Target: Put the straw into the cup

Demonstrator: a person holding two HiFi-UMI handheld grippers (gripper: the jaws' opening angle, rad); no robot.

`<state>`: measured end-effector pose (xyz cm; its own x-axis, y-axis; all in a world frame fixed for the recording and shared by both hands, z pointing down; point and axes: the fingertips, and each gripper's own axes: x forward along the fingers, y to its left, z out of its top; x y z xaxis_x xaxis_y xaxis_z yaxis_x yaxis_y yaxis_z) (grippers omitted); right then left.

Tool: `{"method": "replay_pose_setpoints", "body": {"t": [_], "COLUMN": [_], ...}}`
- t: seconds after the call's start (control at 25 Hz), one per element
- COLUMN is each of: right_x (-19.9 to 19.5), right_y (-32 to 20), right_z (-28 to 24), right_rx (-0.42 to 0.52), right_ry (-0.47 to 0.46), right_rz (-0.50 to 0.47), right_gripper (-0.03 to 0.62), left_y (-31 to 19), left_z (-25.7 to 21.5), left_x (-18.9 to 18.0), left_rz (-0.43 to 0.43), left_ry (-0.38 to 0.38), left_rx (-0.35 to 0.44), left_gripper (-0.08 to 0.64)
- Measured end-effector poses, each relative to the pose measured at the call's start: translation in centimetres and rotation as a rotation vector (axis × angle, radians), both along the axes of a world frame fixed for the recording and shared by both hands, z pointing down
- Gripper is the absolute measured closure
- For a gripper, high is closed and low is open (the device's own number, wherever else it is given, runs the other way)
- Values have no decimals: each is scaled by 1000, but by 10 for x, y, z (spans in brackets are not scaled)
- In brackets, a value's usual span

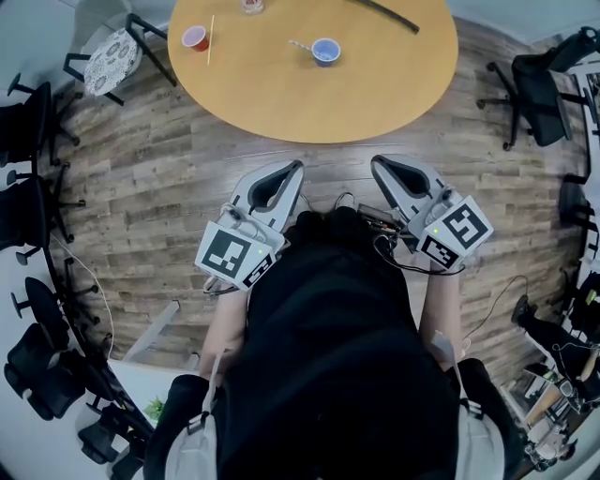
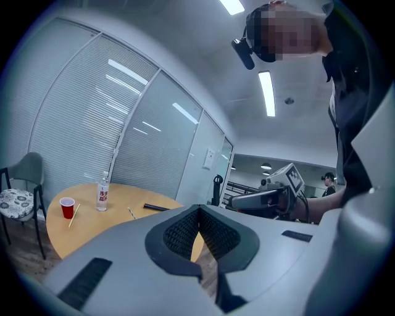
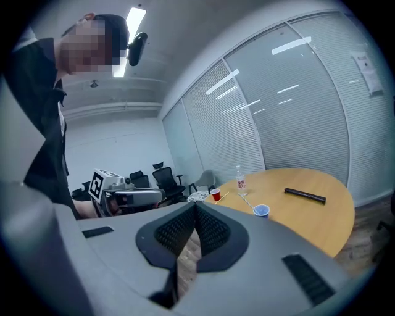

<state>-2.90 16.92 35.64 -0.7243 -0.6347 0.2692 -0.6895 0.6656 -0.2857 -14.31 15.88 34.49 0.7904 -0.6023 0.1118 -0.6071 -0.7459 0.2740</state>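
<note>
A red cup stands at the far left of the round wooden table, with a pale yellow straw lying just to its right. A blue cup sits near the middle, a striped straw lying at its left side. Both grippers are held over the floor, short of the table's near edge. My left gripper is shut and holds nothing, and so is my right gripper. The left gripper view shows the red cup beyond the shut left gripper. The right gripper view shows the blue cup beyond the shut right gripper.
A water bottle stands at the table's far edge and a long black bar lies at the far right. A cushioned chair is left of the table; black office chairs stand at right and along the left wall.
</note>
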Motion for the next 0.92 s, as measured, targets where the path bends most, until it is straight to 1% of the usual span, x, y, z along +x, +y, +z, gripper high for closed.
{"method": "replay_pose_setpoints", "body": {"t": [0.28,0.44,0.76,0.92], "right_x": [-1,-5,-3,-2], "right_y": [-1,0,-4,-6], "right_z": [3,3,10,12], "right_rx": [4,10,3,4], "right_ry": [-2,-4,43,47], "right_rz": [27,27,64,65], "right_gripper": [575,575,575,575], "left_y": [4,7,8,6], "left_z": [1,3,9,12], "left_x": [-3,-6,-6,-5], "left_rz": [-4,-5,8,9], "left_ry": [-13,-17,-29,-35], "left_rx": [3,-2,-13,-16], "left_gripper": [548,548,548,548]}}
